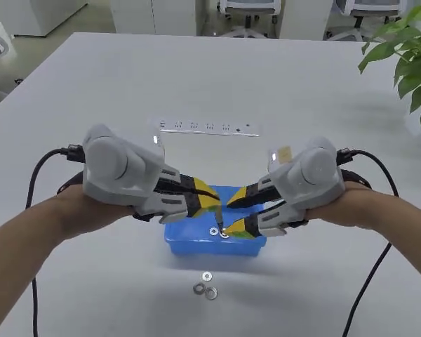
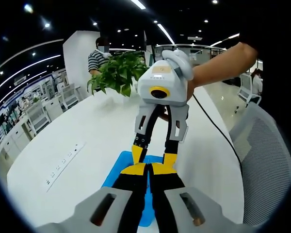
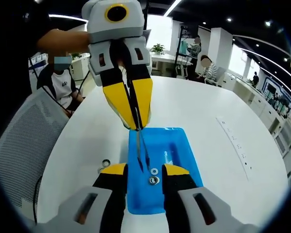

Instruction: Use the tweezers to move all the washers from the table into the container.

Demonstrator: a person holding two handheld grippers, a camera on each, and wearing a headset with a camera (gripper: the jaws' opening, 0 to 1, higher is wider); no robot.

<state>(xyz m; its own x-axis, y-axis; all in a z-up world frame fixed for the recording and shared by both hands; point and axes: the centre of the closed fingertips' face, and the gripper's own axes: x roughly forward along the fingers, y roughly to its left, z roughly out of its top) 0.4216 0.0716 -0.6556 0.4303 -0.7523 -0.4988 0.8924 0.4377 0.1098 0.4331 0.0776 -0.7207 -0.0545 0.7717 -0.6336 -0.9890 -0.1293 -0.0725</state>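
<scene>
Over the white tabletop (image 1: 266,91) the person holds both grippers close together, nose to nose above a shallow blue container (image 1: 196,243) near the front edge. The left gripper (image 1: 209,199) is clenched on a thin pair of tweezers (image 3: 139,145). Its yellow-tipped jaws are pinched tight on the upper part, and the tweezers slant down so their points hang inside the container. The right gripper (image 1: 240,212) is released, its jaws spread and gripping nothing. From its own view the tweezer points sit in the gap between those jaws, though I cannot tell whether they touch. Just below the points, two washers (image 3: 154,180) lie on the blue floor of the container, close beside each other towards its near end. Three more washers (image 1: 208,276) are on the bare tabletop just in front of the container, in a loose cluster, with one a little apart from the other pair. The right gripper view also catches one washer (image 3: 105,163) on the tabletop beside the container's long wall. Further back, a white power strip (image 1: 207,127) lies flat across the tabletop, well apart from the work. A leafy plant (image 1: 407,63) leans in at the far right corner, and office chairs (image 1: 249,10) stand beyond the far edge.
</scene>
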